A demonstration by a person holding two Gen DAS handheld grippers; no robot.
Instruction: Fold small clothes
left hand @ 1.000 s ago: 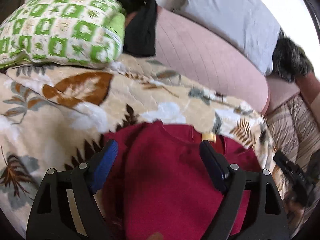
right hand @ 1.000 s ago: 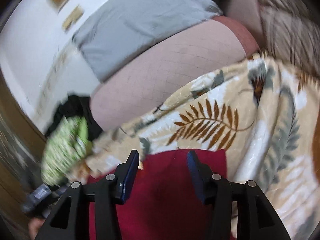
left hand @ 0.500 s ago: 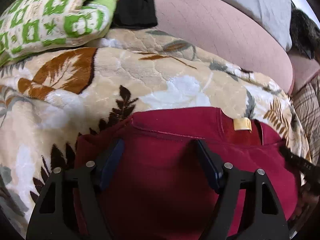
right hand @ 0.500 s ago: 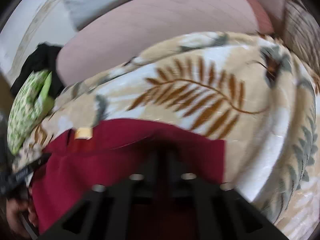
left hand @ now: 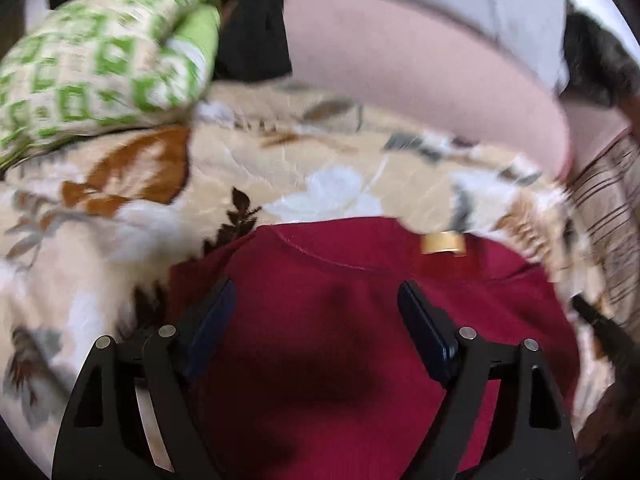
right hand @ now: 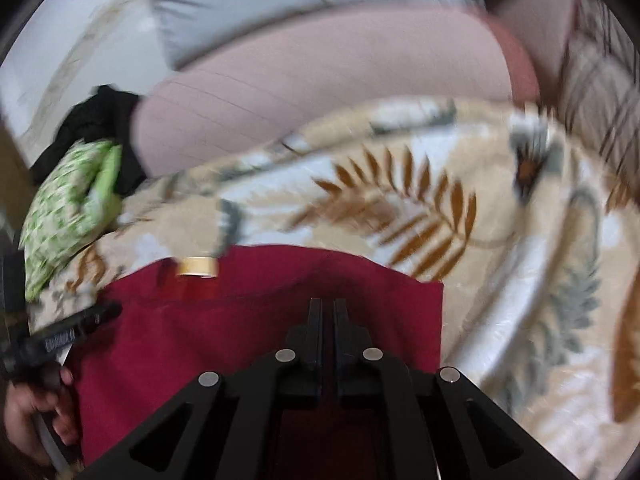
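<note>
Hovering over a red top on the leaf blanket

Left claw [left hand: 316,316] spread wide above the red top [left hand: 340,320], nothing between its fingers. Right claw [right hand: 327,312] pressed closed over the same top near its right edge; cannot tell whether cloth is pinched. Top lying flat on a leaf-print blanket [left hand: 132,208], tan label [left hand: 443,243] at the collar. Beyond: green-checked pillow [left hand: 100,60], black cloth [left hand: 256,40], pink cushion [left hand: 420,72], grey pillow [right hand: 248,4]. Bare hand [right hand: 36,412] at the left edge, partly cut off. Both views blurred.
</note>
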